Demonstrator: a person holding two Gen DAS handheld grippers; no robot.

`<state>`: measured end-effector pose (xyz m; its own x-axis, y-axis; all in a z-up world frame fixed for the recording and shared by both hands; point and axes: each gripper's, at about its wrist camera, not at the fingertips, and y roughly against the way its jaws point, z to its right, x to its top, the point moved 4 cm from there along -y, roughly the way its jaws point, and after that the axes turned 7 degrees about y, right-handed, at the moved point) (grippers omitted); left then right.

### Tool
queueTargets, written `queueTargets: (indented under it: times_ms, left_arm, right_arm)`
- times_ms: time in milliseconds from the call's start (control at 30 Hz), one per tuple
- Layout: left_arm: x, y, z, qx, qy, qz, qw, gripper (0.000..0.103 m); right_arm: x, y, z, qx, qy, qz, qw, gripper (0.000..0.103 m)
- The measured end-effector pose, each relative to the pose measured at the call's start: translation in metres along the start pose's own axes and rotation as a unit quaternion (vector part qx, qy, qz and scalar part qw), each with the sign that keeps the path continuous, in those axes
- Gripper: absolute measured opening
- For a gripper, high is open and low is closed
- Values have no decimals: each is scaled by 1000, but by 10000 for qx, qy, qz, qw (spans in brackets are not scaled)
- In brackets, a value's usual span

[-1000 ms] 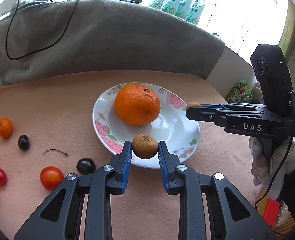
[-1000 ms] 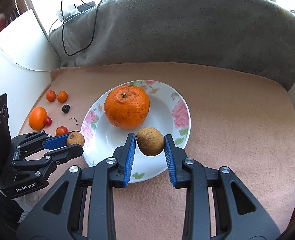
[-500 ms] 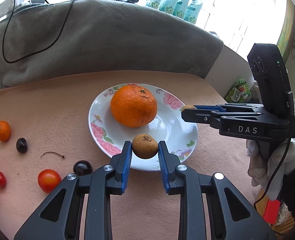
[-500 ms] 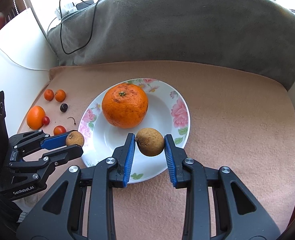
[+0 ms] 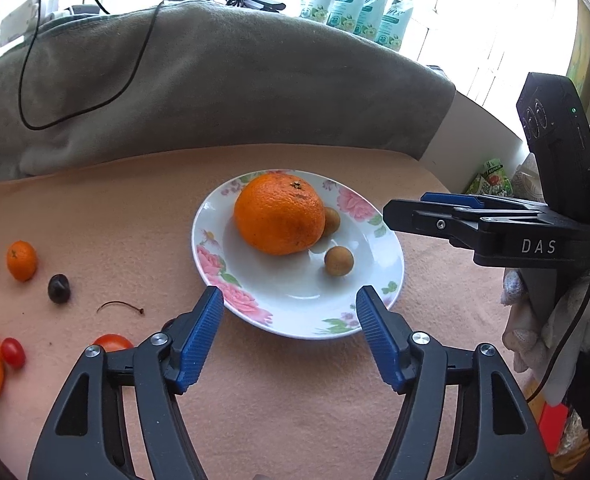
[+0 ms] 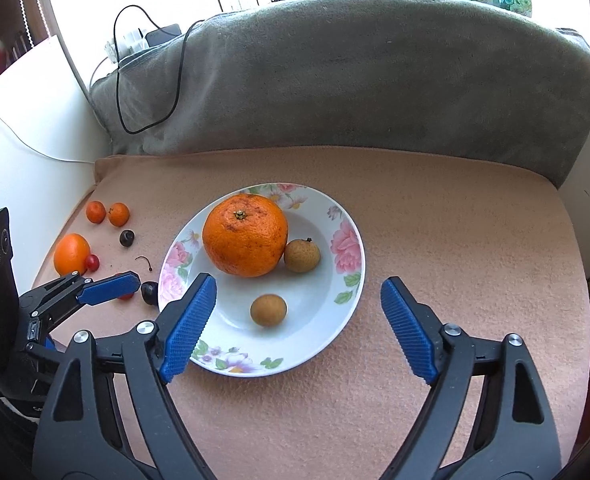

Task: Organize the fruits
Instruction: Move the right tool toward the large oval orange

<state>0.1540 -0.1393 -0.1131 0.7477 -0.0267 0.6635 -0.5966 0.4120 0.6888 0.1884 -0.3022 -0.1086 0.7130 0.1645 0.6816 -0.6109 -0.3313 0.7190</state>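
A flowered white plate (image 5: 295, 330) (image 6: 347, 264) sits on the peach cloth. It holds a big orange (image 5: 279, 213) (image 6: 245, 240) and two small brown longans. One longan (image 5: 331, 221) (image 6: 302, 255) rests against the orange. The other longan (image 5: 339, 261) (image 6: 268, 310) lies loose in the plate's hollow. My left gripper (image 5: 290, 294) hovers at the plate's near rim, its jaws opening with nothing between the pads. My right gripper (image 6: 299, 282) is over the near rim too, jaws opening wide and empty; in the left wrist view it (image 5: 407, 208) reaches in from the right.
Loose fruit lies left of the plate: small oranges (image 5: 22, 261) (image 6: 119, 214), a dark cherry (image 5: 59, 288), a tomato (image 5: 112, 342), a cherry tomato (image 5: 13, 353), a bare stem (image 5: 119, 306). A grey blanket (image 5: 215, 92) with a black cable (image 5: 95, 92) walls the back. A gloved hand (image 5: 555, 320) is at right.
Both grippers were shut on a longan each above the plate. Now both have opened and the two longans lie in the plate by the orange.
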Motion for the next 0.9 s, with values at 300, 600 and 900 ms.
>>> queueTargets:
  times_ms: [300, 600, 900]
  left_arm:
    - [2, 9, -6, 111, -2, 98, 9999, 69]
    - [2, 23, -17, 156, 110, 196, 9996, 69]
    - [1, 46, -40, 246, 283, 341, 9987, 69]
  right_arm:
    - [3, 8, -6, 43, -42, 137, 9999, 87]
    - [3, 15, -19, 109, -44, 190, 9998, 87]
    - [10, 19, -41, 250, 27, 262, 9993, 87]
